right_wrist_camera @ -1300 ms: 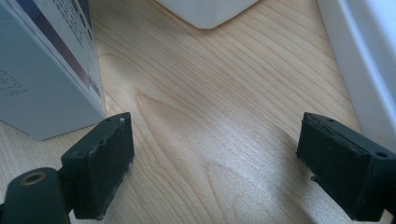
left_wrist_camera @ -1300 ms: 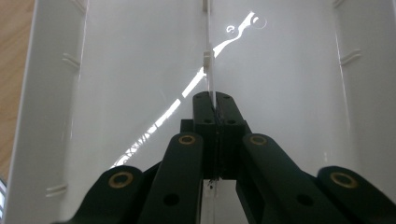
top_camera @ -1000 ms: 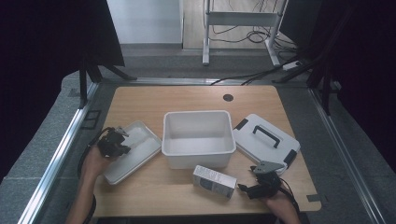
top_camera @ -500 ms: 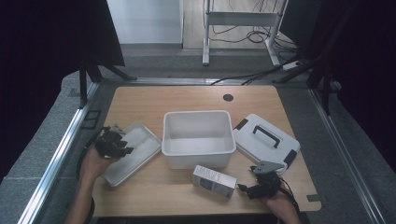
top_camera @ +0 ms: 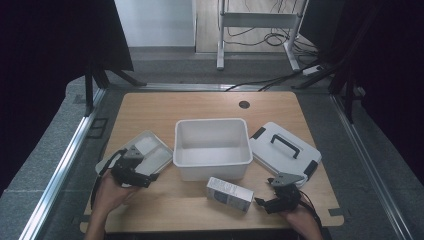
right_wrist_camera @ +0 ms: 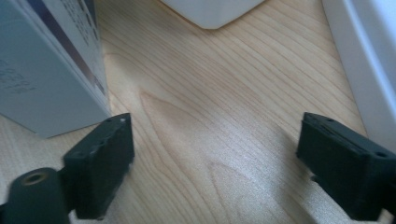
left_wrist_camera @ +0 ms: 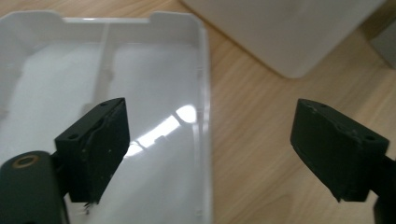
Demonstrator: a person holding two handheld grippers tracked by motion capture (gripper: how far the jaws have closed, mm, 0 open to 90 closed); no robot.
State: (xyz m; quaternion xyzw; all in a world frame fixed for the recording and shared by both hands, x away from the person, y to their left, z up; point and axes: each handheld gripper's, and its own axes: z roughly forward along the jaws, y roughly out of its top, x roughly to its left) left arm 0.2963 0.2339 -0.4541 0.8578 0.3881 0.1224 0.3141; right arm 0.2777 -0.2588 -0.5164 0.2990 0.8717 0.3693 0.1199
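Tray [top_camera: 150,152] sits freed beside your left gripper [left_wrist_camera: 208,156], jaws just opened wide and empty, while your right gripper [right_wrist_camera: 215,168] gapes empty by the box [top_camera: 229,194].

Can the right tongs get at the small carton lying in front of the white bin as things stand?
Probably yes. The right tongs stand open, holding nothing, just beside the small carton, with bare table between them. The white bin and the lid with the black handle lie farther back, out of the way.
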